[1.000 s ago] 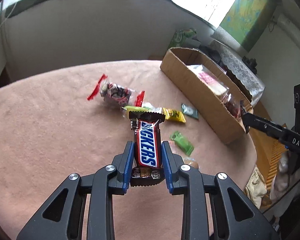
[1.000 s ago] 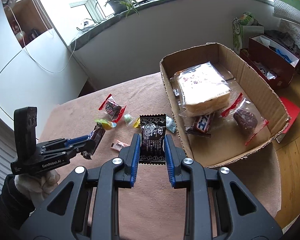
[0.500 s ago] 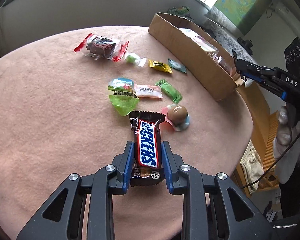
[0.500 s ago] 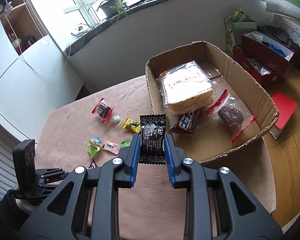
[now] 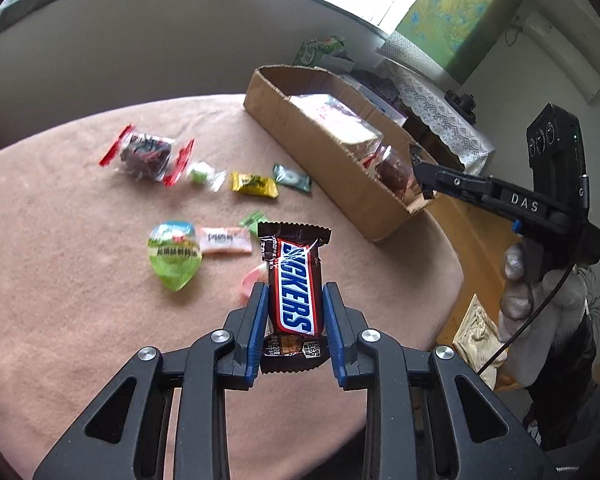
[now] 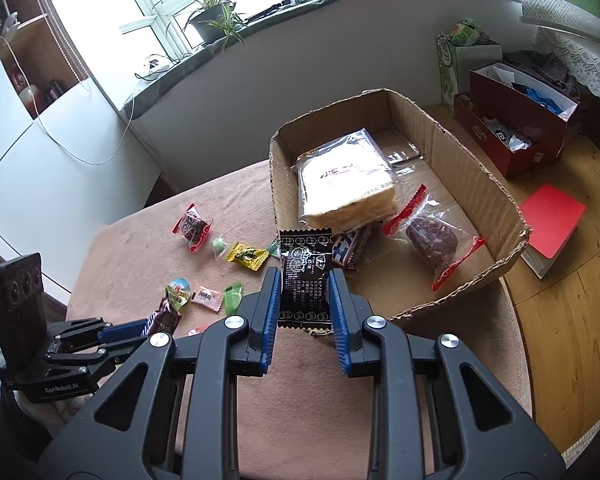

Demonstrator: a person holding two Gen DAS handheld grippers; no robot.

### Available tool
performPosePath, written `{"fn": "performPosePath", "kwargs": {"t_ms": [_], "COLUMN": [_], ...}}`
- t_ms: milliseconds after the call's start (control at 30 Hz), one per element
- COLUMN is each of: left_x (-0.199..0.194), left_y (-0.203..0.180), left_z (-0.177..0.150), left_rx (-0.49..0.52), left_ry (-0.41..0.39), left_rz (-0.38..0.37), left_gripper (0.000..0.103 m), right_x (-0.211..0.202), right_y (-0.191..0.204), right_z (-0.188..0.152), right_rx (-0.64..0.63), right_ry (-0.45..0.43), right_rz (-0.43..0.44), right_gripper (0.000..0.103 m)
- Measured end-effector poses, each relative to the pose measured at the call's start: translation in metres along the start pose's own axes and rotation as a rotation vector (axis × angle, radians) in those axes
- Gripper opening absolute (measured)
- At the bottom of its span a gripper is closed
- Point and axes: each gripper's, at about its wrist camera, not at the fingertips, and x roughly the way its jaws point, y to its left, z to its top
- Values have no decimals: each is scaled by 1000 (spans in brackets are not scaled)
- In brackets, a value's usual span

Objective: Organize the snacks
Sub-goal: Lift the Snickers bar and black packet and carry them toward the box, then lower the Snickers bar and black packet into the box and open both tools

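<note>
both hands have drifted toward the cardboard box; only the right view shows inside it. left gripper clamps a snickers bar; right gripper clamps a black packet.

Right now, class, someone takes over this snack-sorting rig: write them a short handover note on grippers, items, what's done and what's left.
Left gripper: shut on a Snickers bar, above the cloth.
Right gripper: shut on a black sachet, near the cardboard box.
Done: a bread pack, a dark cake and a small bar lie in the box.
Left: box both held items, then the loose sweets on the cloth, such as the yellow candy.
</note>
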Motion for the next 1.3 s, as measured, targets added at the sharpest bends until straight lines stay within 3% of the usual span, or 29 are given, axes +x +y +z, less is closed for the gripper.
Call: {"fn": "performPosePath", "kwargs": {"t_ms": [233, 433, 1000, 1033, 1067, 1100, 1133, 1300], "left_x": [13, 40, 91, 93, 95, 95, 94, 83], "left_y": [-30, -58, -101, -102, -102, -101, -101, -96], "left_z": [46, 73, 89, 90, 89, 89, 89, 87], "left_rx": [76, 139, 173, 171, 168, 164, 162, 151], "left_ry": [-77, -90, -32, -21, -13, -16, -21, -42], "left_rz": [8, 4, -32, -31, -30, -29, -27, -19], "left_gripper": [26, 26, 26, 29, 35, 38, 42, 42], "right_x": [-3, 2, 9, 9, 9, 8, 6, 0], "right_y": [-25, -45, -84, -85, -84, -84, -83, -78], "right_z": [15, 27, 40, 40, 40, 40, 40, 39], "right_rx": [8, 18, 72, 72, 73, 74, 73, 71], "right_ry": [-6, -1, -3, -2, -3, -8, -16, -33], "right_rz": [-52, -90, -140, -145, -149, -151, -151, -157], "right_gripper": [25, 25, 26, 36, 55, 63, 67, 67]}}
